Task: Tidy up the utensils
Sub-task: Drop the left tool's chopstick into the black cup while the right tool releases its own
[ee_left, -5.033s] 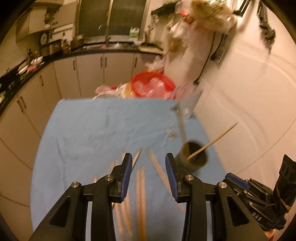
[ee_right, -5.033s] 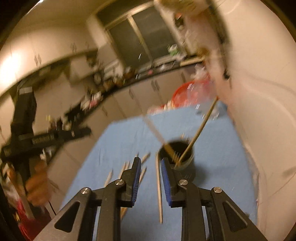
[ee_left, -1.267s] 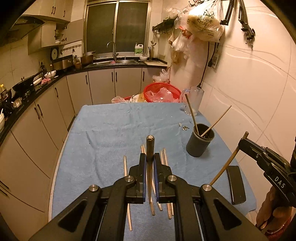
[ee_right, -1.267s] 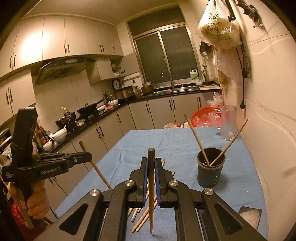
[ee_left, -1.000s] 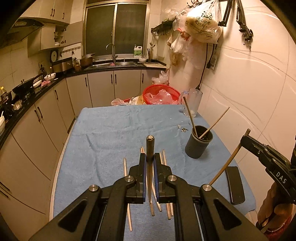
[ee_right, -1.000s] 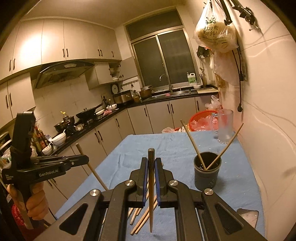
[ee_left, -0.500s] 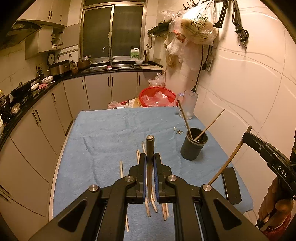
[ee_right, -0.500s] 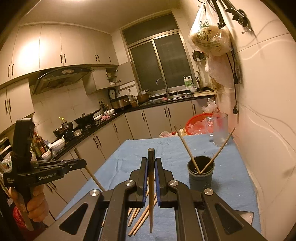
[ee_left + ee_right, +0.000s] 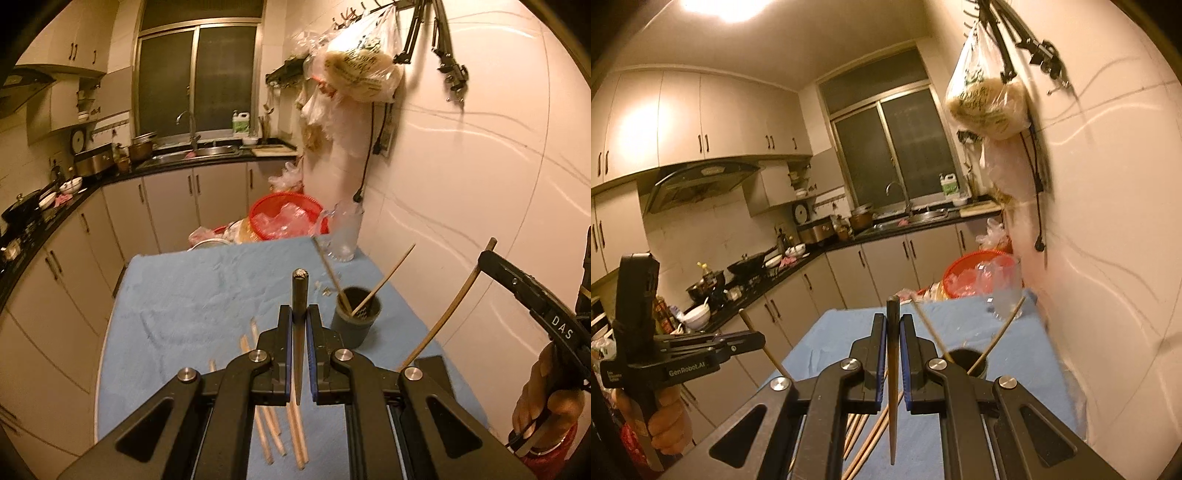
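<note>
My left gripper is shut on a wooden chopstick held upright above the blue cloth. My right gripper is shut on another chopstick, also upright. A dark cup with two chopsticks leaning in it stands on the cloth to the right of the left gripper; it shows in the right wrist view just right of the right gripper. Several loose chopsticks lie on the cloth below the left gripper. The right gripper also appears at the right edge of the left wrist view.
A glass pitcher and a red basket stand at the far end of the table. A dark phone lies near the right edge. The tiled wall runs along the right. Kitchen counters are to the left.
Both grippers have risen and tilted up with their chopsticks still clamped; the table and cup look lower and farther away. The cup has not moved.
</note>
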Demonstrator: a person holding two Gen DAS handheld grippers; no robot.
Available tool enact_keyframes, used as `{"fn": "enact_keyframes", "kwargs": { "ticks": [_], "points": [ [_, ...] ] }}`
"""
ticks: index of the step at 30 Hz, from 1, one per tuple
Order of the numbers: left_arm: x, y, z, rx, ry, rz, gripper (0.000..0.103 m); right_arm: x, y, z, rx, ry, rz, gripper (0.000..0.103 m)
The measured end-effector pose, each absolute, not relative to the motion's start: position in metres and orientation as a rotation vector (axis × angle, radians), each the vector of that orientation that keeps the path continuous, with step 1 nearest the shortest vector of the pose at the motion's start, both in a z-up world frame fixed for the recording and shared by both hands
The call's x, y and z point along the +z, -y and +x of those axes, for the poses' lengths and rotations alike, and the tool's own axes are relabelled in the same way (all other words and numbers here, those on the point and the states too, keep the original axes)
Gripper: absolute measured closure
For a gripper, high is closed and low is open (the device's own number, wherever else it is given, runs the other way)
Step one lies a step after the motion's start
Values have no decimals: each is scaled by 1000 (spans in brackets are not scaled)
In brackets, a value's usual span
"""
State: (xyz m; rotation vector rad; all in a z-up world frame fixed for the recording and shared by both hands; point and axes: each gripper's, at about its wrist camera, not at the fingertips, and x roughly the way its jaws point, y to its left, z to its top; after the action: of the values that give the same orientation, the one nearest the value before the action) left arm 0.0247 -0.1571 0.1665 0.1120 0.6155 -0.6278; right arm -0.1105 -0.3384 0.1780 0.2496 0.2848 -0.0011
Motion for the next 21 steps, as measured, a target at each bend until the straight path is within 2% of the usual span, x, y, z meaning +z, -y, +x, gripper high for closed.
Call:
{"fn": "enact_keyframes", "kwargs": {
  "ticks": [14, 21],
  "points": [
    [209, 220, 57, -704, -545, 72, 95, 224, 376, -73, -103, -181, 243, 95],
    [207, 249, 84, -719, -562, 32, 95, 225, 395, -47, -161, -172, 236, 95]
  ]
}}
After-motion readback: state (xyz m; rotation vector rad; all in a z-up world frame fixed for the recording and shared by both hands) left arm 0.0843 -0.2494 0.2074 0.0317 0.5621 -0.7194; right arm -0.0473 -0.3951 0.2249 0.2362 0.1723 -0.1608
